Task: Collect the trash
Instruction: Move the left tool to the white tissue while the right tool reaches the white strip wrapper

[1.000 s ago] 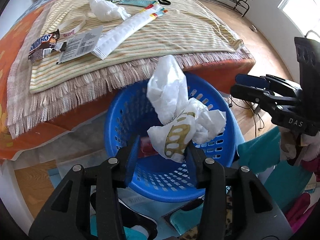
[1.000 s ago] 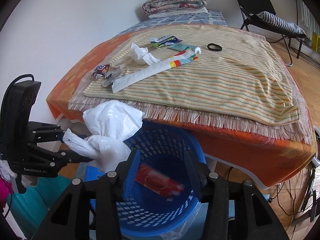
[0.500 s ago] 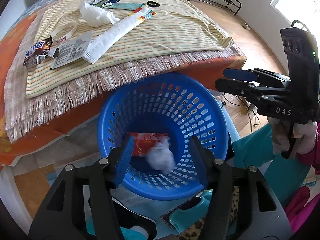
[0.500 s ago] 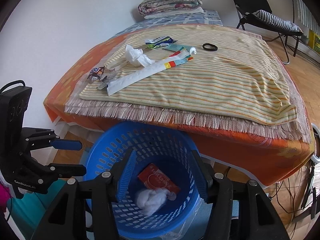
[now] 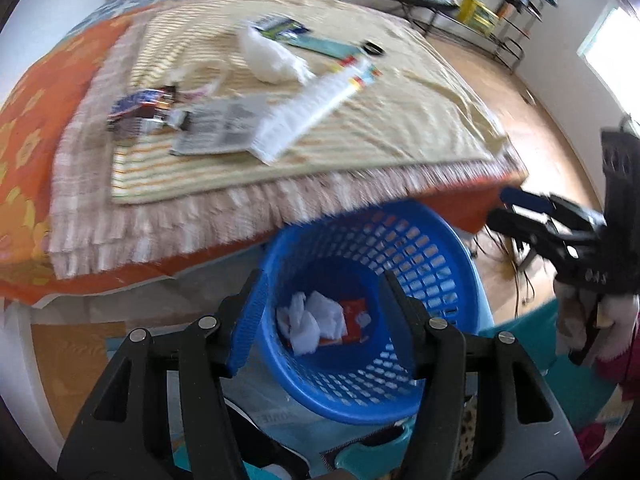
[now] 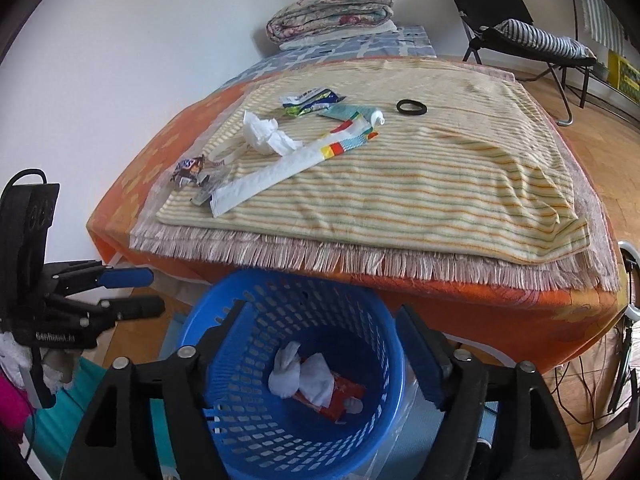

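Observation:
A blue plastic basket (image 5: pixel 424 256) (image 6: pixel 240 312) stands on the floor by the bed edge. In it lie a crumpled white plastic bag (image 5: pixel 312 320) (image 6: pixel 300 372) and a red wrapper (image 5: pixel 354 314) (image 6: pixel 340 396). My left gripper (image 5: pixel 320 304) is open and empty above the basket; it also shows at the left of the right wrist view (image 6: pixel 140 292). My right gripper (image 6: pixel 320 340) is open and empty over the basket; it shows at the right of the left wrist view (image 5: pixel 508 210). On the striped blanket lie a white tissue (image 6: pixel 266 134), a Snickers wrapper (image 6: pixel 188 168), a long white package (image 6: pixel 280 168) and a paper label (image 5: pixel 224 128).
A blue-green wrapper (image 6: pixel 310 100), a toothpaste tube (image 6: pixel 352 114) and a black hair tie (image 6: pixel 411 107) lie farther back on the blanket. Folded quilts (image 6: pixel 332 12) sit at the bed's head. A black chair (image 6: pixel 520 36) stands at the far right. Clothes and cables lie on the floor.
My left gripper has let go of the white bag, which dropped into the basket onto the red wrapper. The left gripper then turned left toward the bed. The right gripper stays open.

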Demonstrator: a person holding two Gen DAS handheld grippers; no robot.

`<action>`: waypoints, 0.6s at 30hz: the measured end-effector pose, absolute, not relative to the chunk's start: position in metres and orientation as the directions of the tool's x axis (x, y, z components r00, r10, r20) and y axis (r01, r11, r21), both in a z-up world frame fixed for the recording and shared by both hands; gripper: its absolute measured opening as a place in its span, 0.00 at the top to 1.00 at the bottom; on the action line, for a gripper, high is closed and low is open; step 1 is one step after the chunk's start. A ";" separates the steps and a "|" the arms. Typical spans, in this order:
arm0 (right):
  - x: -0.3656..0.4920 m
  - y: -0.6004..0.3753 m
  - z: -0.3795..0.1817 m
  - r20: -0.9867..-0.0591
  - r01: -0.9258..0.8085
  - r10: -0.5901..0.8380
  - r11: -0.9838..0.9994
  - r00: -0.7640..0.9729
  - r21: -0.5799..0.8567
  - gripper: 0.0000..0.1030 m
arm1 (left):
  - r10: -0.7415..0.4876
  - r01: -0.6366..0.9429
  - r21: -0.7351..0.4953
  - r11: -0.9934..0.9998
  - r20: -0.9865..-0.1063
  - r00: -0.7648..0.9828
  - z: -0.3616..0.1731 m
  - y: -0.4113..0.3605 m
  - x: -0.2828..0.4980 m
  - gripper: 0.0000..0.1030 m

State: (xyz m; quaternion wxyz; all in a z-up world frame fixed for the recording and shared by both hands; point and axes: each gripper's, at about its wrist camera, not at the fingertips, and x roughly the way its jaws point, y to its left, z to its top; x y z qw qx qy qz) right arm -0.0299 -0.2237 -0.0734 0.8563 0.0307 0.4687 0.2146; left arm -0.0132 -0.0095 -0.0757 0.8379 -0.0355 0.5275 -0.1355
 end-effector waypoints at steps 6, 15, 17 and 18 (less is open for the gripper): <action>-0.018 -0.220 -0.066 -0.779 -0.331 0.409 0.903 0.475 0.272 0.22 | -0.234 0.107 -0.208 0.972 -0.881 0.412 -0.068 0.012 0.005 0.38; 0.013 -0.211 -0.048 -0.756 -0.329 0.445 0.890 0.479 0.315 0.18 | -0.179 0.051 -0.175 0.983 -0.876 0.449 -0.052 0.030 0.029 0.38; 0.023 -0.208 -0.047 -0.757 -0.326 0.458 0.884 0.465 0.335 0.18 | -0.168 0.046 -0.165 0.985 -0.872 0.459 -0.047 0.032 0.036 0.38; 0.026 -0.207 -0.047 -0.758 -0.324 0.464 0.881 0.458 0.343 0.18 | -0.165 0.043 -0.164 0.986 -0.868 0.468 -0.043 0.034 0.041 0.38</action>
